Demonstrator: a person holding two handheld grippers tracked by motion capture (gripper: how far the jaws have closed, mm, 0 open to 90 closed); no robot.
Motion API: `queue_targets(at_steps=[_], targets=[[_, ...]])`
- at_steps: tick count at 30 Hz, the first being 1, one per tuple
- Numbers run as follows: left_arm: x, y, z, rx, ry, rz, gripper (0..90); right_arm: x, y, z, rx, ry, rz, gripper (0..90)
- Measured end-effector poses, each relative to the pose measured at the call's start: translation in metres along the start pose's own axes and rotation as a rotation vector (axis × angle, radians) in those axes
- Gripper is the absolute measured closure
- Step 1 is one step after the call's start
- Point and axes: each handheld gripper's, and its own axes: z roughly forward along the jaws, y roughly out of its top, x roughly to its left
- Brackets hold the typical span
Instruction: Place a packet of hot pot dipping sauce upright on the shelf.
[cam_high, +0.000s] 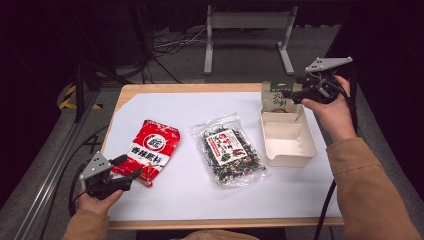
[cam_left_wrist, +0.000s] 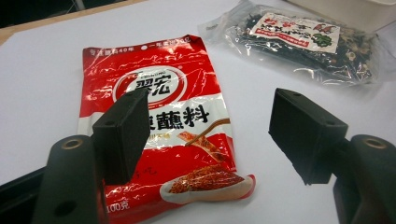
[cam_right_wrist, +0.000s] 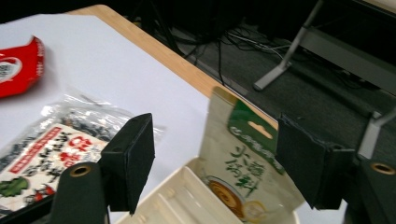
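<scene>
Spread wide apart are the fingers (cam_right_wrist: 133, 161) of the right gripper (cam_high: 298, 93), with nothing pinched between them; in the right gripper view the beige and green pouch (cam_right_wrist: 243, 163) is seen in the gap beyond the pads, apart from both. That pouch is stood upright in the far end of the cream tray (cam_high: 289, 159), leaned against the tray's far wall, and the tray is set at the right side of the white sheet (cam_high: 180, 192) that covers the wooden table (cam_high: 175, 88). The right gripper is held above the tray's far right corner, just beside the pouch's top edge.

An open stance is likewise kept by the left gripper (cam_high: 130, 167), whose pads are held over the lower end of the red sachet (cam_left_wrist: 163, 126). In the left gripper view the sachet is seen lying flat on the sheet under and between the pads; whether the pads touch it cannot be told. The sachet is placed at the left of the sheet, slightly tilted.

Between the sachet and the tray, a clear bag of dark dried mix (cam_high: 231, 149) with a red and white label is laid flat, near the tray's left wall but apart from it. It lies across the straight line from the sachet to the tray.

Beyond the table's far edge, a grey metal stand (cam_high: 248, 31) and loose cables (cam_high: 172, 42) are seen on the dark floor, well apart from the things on the sheet.
</scene>
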Motion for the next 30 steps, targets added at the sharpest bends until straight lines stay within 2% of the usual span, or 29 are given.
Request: queue_targets(at_steps=[3, 9, 11, 17, 21, 24, 27, 30], targets=[[0.002, -0.001, -0.001, -0.002, 0.000, -0.004, 29.9, 0.011, -0.002, 0.001, 0.013, 0.013, 0.008, 28.6], [0.003, 0.000, 0.000, 0.001, 0.007, -0.019, 29.5, 0.035, -0.004, 0.000, -0.038, 0.072, 0.013, 28.8], [0.004, -0.001, 0.002, 0.009, 0.013, -0.018, 29.4, 0.041, -0.003, 0.001, -0.037, 0.069, 0.007, 28.8], [0.005, -0.001, 0.000, 0.002, 0.017, -0.019, 29.4, 0.061, -0.004, 0.001, -0.068, 0.125, 0.012, 29.2], [0.008, -0.002, 0.002, 0.030, 0.056, -0.037, 28.7, 0.074, -0.010, 0.002, -0.081, 0.147, 0.011, 29.3], [0.012, -0.003, 0.002, 0.042, 0.085, -0.066, 27.7, 0.081, -0.014, 0.006, -0.071, 0.152, -0.005, 29.3], [0.015, -0.004, 0.002, 0.047, 0.097, -0.087, 27.2, 0.086, -0.019, 0.008, -0.086, 0.177, 0.000, 35.8], [0.016, -0.004, 0.002, 0.050, 0.102, -0.093, 26.7, 0.093, -0.024, 0.010, -0.094, 0.211, 0.001, 36.3]])
